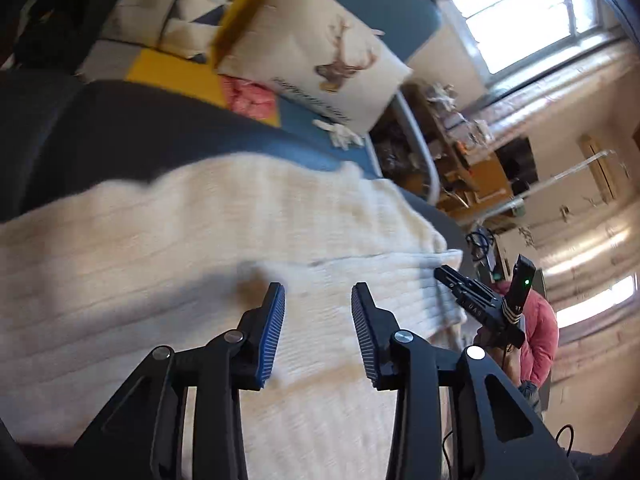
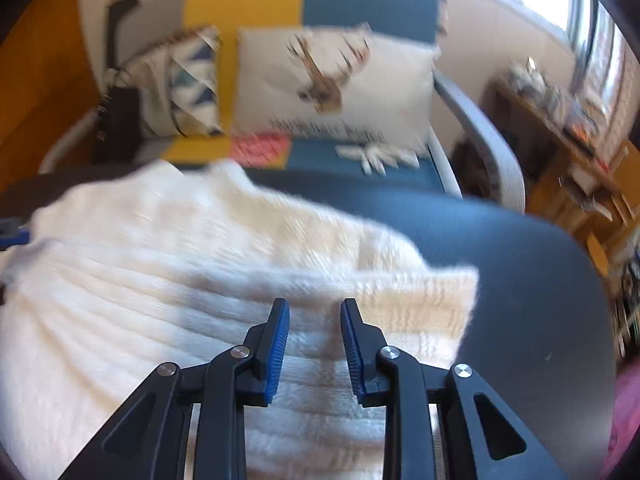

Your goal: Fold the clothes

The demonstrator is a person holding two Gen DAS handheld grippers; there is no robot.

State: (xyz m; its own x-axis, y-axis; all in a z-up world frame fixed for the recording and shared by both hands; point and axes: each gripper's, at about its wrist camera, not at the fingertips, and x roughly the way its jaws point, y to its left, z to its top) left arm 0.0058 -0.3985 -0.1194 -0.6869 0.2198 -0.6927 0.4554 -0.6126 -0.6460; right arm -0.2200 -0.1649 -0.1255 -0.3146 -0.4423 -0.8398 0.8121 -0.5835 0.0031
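Dark table (image 2: 520, 280) carried the cream sweater (image 2: 200, 300), running crosswise right under both grippers. Left fingers (image 1: 276, 320) stood apart, empty; right fingers (image 2: 280, 340) apart too, nearer its folded edge.

Both wrist views close, angled down; share cream knit (image 1: 200, 248), deer cushion (image 2: 332, 84).

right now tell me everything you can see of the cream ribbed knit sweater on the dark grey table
The cream ribbed knit sweater looks soft, thick and fuzzy, with parallel ribs across it. It lies spread over the dark grey table, one part folded over another with a squarish end near the table's edge. Both views are blurred. The left gripper and right gripper hang over it, jaws apart, nothing between them; contact cannot be told.
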